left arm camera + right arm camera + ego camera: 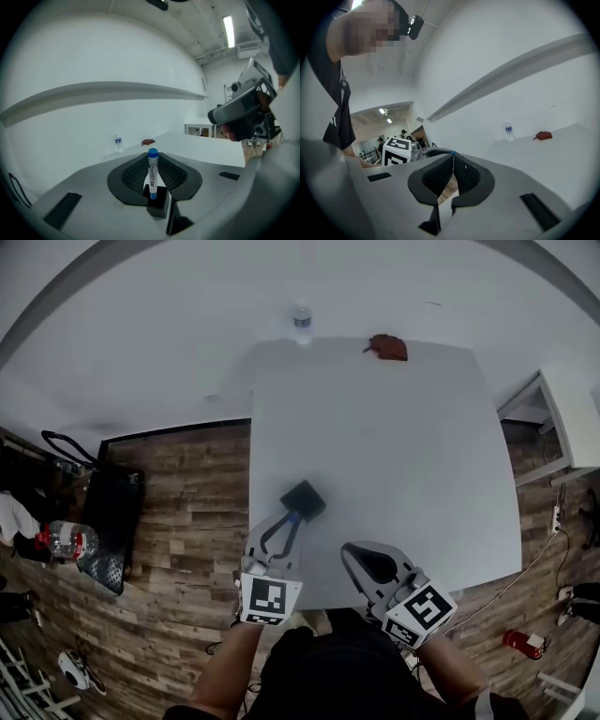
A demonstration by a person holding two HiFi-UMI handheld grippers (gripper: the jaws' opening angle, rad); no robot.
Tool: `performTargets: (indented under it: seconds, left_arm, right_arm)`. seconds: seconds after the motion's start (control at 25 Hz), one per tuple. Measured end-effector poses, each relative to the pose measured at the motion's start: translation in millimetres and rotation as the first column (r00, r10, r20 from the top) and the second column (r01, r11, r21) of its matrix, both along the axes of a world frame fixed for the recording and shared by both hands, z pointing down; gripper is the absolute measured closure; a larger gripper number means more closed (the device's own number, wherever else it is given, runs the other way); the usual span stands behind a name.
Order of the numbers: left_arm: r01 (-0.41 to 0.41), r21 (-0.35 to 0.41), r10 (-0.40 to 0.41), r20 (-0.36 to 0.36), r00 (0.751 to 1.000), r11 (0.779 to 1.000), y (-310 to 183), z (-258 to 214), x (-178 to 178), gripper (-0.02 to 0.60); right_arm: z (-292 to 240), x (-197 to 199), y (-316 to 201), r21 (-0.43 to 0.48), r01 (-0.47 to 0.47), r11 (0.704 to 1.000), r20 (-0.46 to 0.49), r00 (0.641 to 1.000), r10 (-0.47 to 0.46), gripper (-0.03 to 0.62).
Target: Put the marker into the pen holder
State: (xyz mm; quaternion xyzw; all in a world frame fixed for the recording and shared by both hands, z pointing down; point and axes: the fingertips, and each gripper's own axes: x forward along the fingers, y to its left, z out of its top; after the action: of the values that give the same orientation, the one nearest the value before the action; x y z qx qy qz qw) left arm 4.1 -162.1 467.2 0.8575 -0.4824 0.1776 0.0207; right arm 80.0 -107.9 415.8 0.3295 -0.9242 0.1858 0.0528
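Note:
A white marker [152, 174] with a blue cap stands upright between the pads of my left gripper [153, 165], which is shut on its body. Its lower end sits down in the square black pen holder [157, 205]. In the head view the holder [304, 499] stands on the white table [394, 446] near its front left, and my left gripper [292, 520] reaches it with the blue cap [293, 517] at its tips. My right gripper [351, 551] hovers at the table's front edge, shut and empty; its pads [461, 176] meet in a line.
A water bottle [301, 322] and a red-brown object [387, 347] sit at the table's far edge. On the wooden floor to the left are a black bag [112, 521] and a bottle [67, 540]. A white cabinet [562, 418] stands to the right.

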Motion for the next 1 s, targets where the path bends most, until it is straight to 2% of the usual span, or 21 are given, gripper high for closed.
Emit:
performTargets:
  seconds: [0.32, 0.72, 0.84, 1.0]
  left_arm:
    - [-0.033, -0.097, 0.052, 0.194, 0.980, 0.995, -35, 86, 13, 0.517]
    - [-0.054, -0.192, 0.119, 0.346, 0.931, 0.980, -44, 157, 17, 0.516]
    - [-0.071, -0.217, 0.150, 0.373, 0.916, 0.974, -41, 169, 23, 0.515]
    - [-0.088, -0.231, 0.169, 0.363, 0.916, 0.969, -38, 167, 26, 0.488]
  right_arm:
    - [34, 2, -22, -0.114, -0.017, 0.993, -0.019, 1.000, 0.015, 0.577]
    - [57, 13, -34, -0.162, -0.045, 0.986, -0.035, 0.999, 0.040, 0.577]
    - [61, 16, -33, -0.168, -0.047, 0.985, -0.040, 0.998, 0.041, 0.577]
    - [60, 15, -37, -0.169, -0.050, 0.984, -0.036, 0.998, 0.045, 0.577]
